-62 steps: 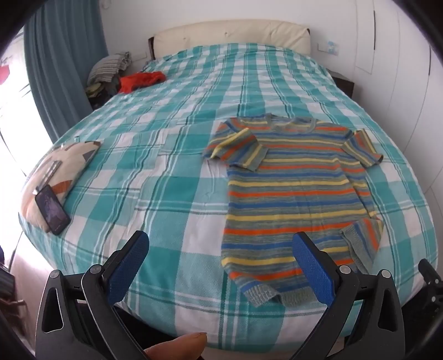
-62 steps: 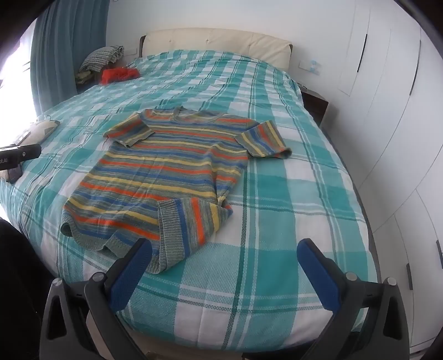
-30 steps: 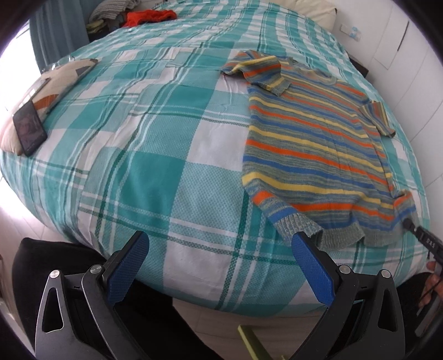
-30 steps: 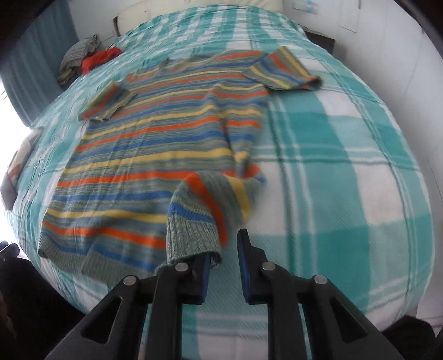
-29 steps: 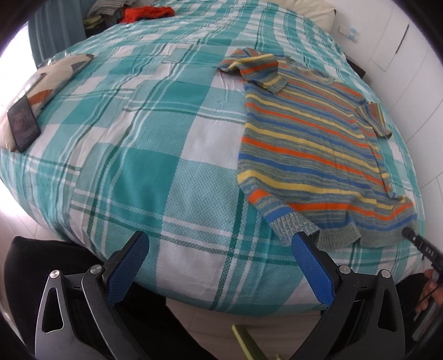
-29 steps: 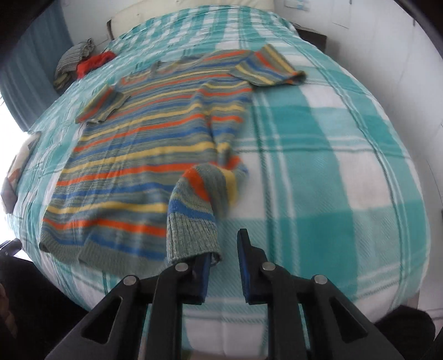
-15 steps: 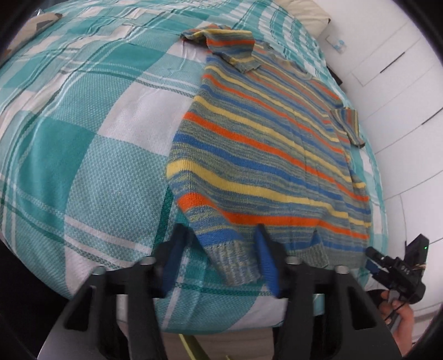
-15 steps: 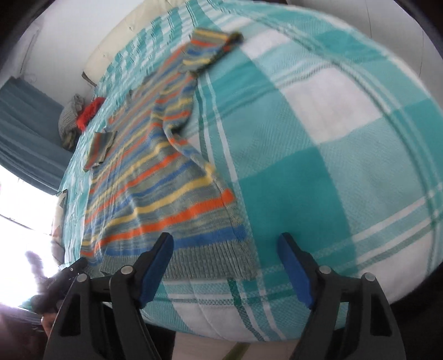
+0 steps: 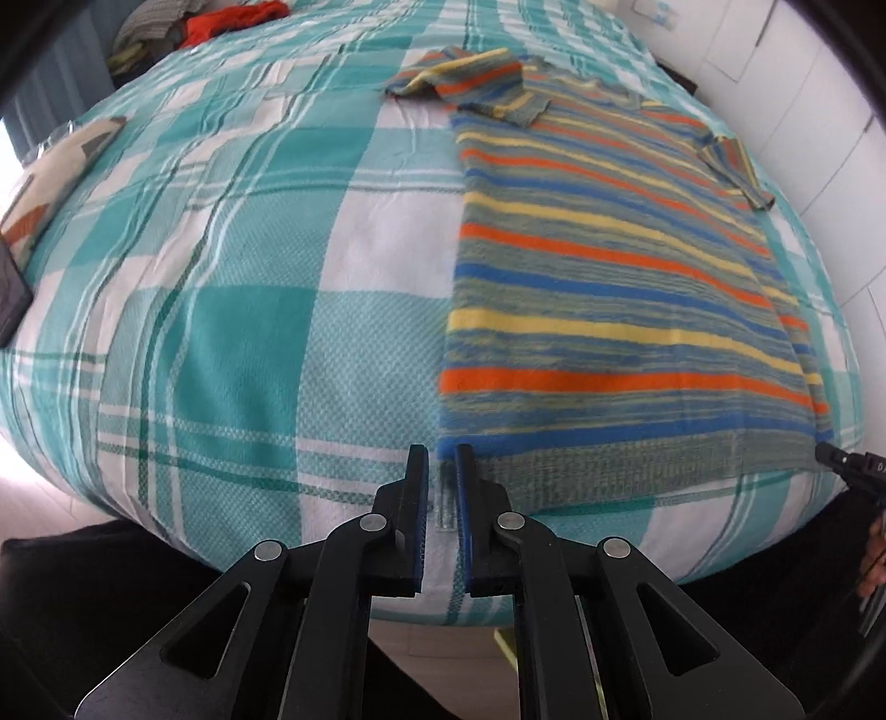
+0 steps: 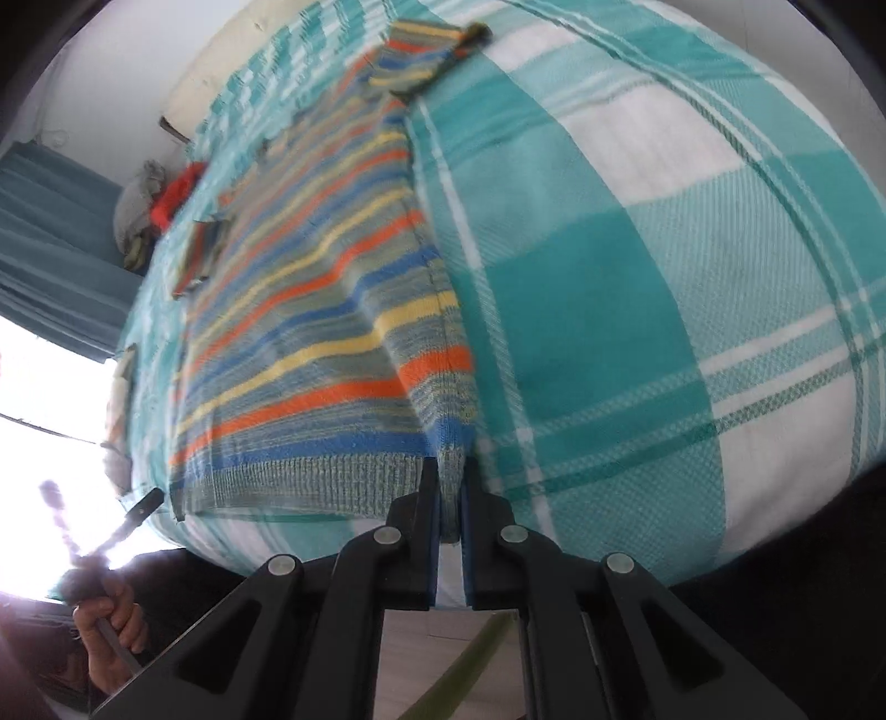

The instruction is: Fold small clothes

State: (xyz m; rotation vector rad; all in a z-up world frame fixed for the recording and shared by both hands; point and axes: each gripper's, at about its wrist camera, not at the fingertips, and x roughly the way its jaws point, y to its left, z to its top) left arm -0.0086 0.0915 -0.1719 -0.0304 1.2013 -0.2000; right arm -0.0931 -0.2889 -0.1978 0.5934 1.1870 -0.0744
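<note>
I see the striped knit sweater (image 9: 609, 266) lying flat on the teal and white plaid bedspread (image 9: 221, 332), its ribbed hem at the near edge of the bed. The knit runs in soft bands of orange, yellow, blue and grey-green; the bedspread is a coarse waffle-like weave. My left gripper (image 9: 441, 487) has its black jaws with blue pads nearly together after just closing, and they pinch the near-left hem corner. My right gripper (image 10: 451, 487) has just closed too, its pads pressed on the opposite hem corner, where the ribbing bunches up into a small ridge. A short sleeve (image 9: 470, 83) lies folded at the far shoulder. An orange-red cloth (image 9: 232, 16) sits in a heap far back.
</note>
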